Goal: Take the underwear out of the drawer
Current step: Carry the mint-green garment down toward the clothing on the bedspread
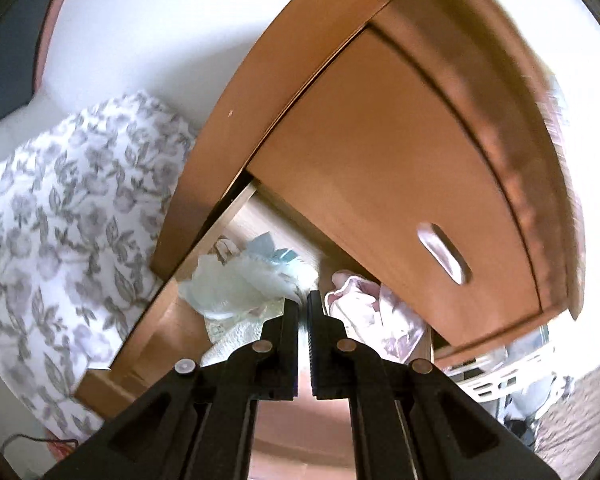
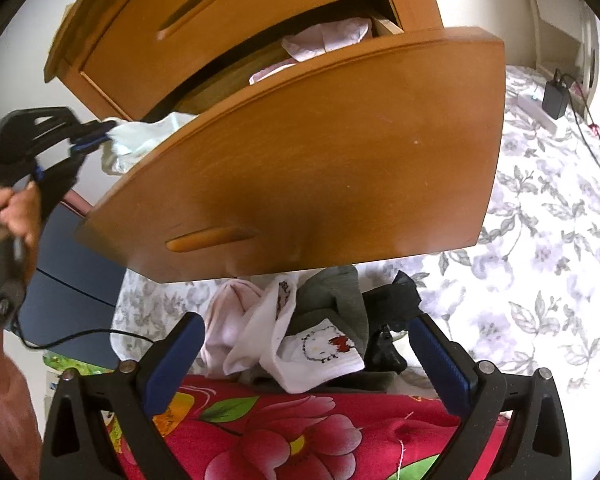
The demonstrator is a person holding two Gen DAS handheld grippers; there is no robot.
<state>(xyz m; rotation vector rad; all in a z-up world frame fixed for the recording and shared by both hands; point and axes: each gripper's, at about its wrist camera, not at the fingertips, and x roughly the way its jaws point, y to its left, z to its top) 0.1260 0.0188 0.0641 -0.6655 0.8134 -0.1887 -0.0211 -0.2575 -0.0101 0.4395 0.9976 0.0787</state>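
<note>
While the left gripper (image 1: 303, 300) points into the open drawer (image 1: 236, 216), its fingers (image 1: 290, 316) sit nearly together, pale mint underwear (image 1: 236, 280) bunched at their tips toward 11 o'clock. Seen from the right wrist, those fingers pinch that underwear (image 2: 140, 140) at the drawer's edge, at 9 o'clock. The right gripper (image 2: 308, 360) stands wide above a heap of clothes (image 2: 300, 328) on the bed (image 2: 540, 280).
</note>
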